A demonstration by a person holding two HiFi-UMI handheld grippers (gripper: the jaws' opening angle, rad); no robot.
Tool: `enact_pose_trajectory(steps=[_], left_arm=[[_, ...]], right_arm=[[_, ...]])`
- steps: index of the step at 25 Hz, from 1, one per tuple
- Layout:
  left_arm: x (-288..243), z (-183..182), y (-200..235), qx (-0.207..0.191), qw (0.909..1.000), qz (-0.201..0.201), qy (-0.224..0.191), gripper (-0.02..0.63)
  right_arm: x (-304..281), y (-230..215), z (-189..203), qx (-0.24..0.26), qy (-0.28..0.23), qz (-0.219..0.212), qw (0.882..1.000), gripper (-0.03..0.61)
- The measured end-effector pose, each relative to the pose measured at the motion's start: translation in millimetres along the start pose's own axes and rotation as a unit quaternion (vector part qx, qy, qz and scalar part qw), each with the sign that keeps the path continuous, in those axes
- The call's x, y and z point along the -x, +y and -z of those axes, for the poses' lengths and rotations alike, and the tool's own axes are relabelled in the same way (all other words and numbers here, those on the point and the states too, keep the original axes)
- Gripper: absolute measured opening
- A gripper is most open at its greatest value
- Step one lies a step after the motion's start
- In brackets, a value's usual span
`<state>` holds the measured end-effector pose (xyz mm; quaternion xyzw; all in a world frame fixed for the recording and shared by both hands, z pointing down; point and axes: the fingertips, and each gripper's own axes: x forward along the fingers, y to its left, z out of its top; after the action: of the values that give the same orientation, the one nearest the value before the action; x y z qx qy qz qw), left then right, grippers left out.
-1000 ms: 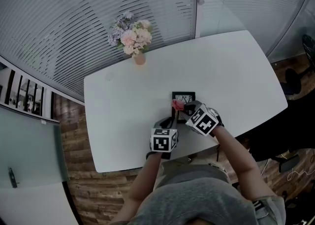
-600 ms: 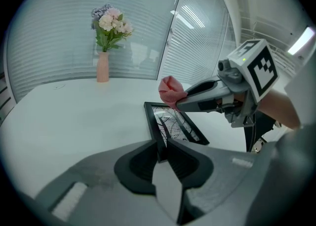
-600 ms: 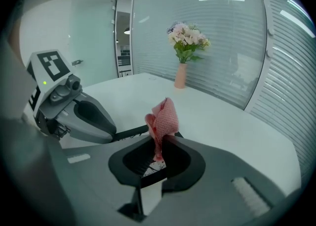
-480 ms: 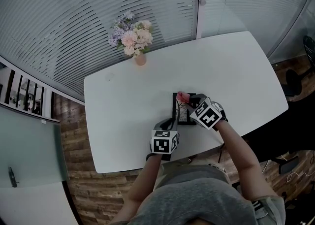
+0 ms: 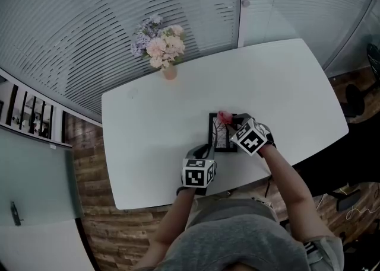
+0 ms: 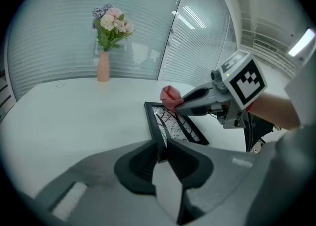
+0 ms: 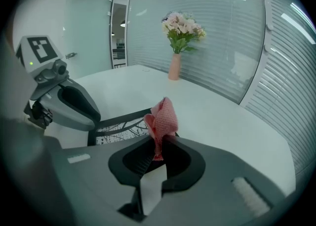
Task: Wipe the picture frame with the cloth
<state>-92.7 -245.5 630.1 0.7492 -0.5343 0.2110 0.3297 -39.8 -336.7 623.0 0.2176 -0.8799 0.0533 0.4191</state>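
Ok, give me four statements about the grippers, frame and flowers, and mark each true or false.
1. The left gripper is shut on the picture frame's edge. True.
2. The right gripper holds nothing. False: its jaws pinch the pink cloth.
3. The picture frame stands upright on the table. False: it lies face up on it.
4. The vase of flowers stands near the table's far edge, apart from the frame. True.
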Motion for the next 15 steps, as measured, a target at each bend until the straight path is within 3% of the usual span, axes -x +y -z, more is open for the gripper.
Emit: enact_pose_trajectory(steps=[15], left_arm=[[-0.4,-0.5,0.3,0.003,1.0,-0.002,0.0,0.063]], right_arm=[[-1.5,9.5,5.1,-0.024,0.001,-0.017,1.0,0.044]])
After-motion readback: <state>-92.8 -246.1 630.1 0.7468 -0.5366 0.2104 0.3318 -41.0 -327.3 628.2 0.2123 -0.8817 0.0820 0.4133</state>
